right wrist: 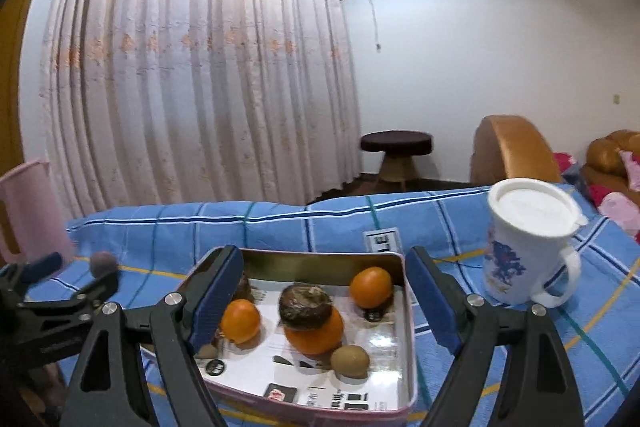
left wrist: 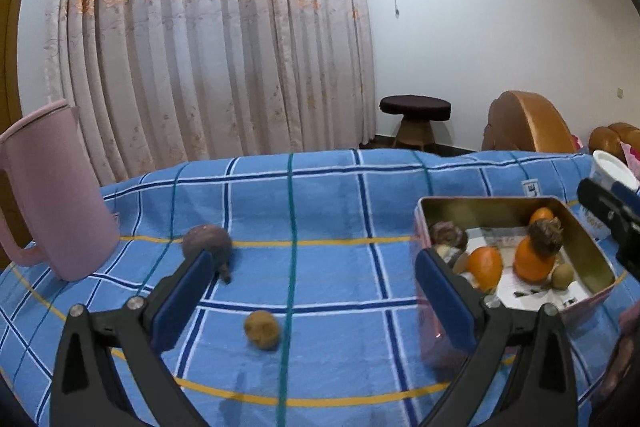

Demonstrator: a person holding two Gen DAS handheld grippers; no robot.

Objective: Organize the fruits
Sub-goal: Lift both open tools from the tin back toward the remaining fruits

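A pink tin box (left wrist: 592, 251) stands on the blue checked cloth and holds oranges (left wrist: 485, 267), a kiwi (left wrist: 562, 275) and dark fruits. Its rim shows in the right wrist view (right wrist: 408, 347), with oranges (right wrist: 240, 321), a dark fruit (right wrist: 305, 306) stacked on one and a kiwi (right wrist: 349, 360). A small tan fruit (left wrist: 262, 329) and a dark purple fruit (left wrist: 207, 242) lie loose on the cloth. My left gripper (left wrist: 316, 303) is open and empty above the tan fruit. My right gripper (right wrist: 326, 301) is open and empty over the tin.
A pink jug (left wrist: 52, 195) stands at the cloth's left edge. A white lidded mug (right wrist: 528, 243) stands right of the tin. Curtain, stool and brown chairs lie beyond the table's far edge.
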